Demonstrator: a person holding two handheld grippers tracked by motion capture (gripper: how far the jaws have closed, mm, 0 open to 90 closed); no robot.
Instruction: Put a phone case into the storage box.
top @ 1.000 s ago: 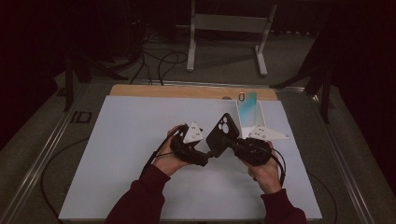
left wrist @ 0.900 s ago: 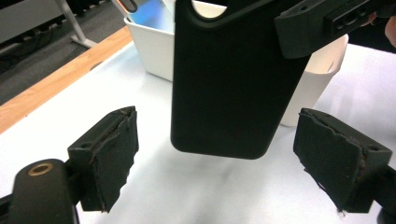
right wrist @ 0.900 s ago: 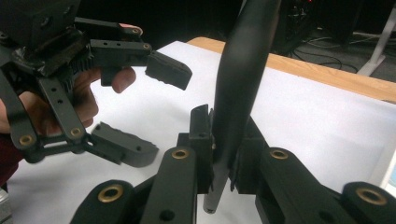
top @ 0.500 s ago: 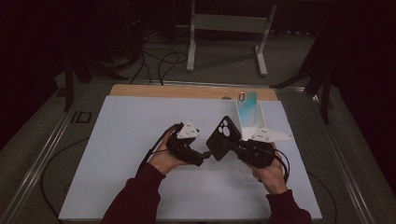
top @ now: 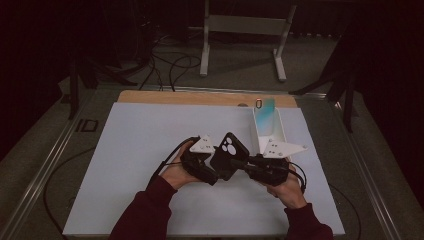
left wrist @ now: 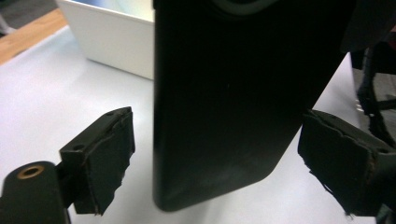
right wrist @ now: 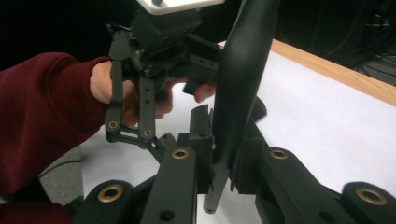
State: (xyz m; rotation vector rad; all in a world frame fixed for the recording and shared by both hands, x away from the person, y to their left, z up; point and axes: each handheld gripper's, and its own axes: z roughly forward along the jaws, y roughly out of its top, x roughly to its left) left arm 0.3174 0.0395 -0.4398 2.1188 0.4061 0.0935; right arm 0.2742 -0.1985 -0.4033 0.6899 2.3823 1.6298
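Table (top: 125, 150) w/ white sheet over it, wooden strip at the far edge. On it, right of centre, a white open bin (top: 267, 131) w/ a pale blue-green card-like thing standing at its far end; can't tell what that is. Near corner of the bin (left wrist: 109, 39) also in left gripper view.

Person's forearms in dark red sleeves (top: 150, 212) come in from the bottom, one gripper per hand, both low over the sheet near the table's middle, just beside the bin.

Black phone (top: 229, 155), camera lenses up, held on edge btwn the two grippers, off the sheet.

Right gripper (right wrist: 223, 163): jaws clamped on the phone's (right wrist: 240, 84) lower edge, pads tight both sides.

Left gripper (left wrist: 217, 154): jaws apart, straddling the phone (left wrist: 233, 93), a clear gap each side, not touching. Left hand (right wrist: 126, 91) wraps its handle
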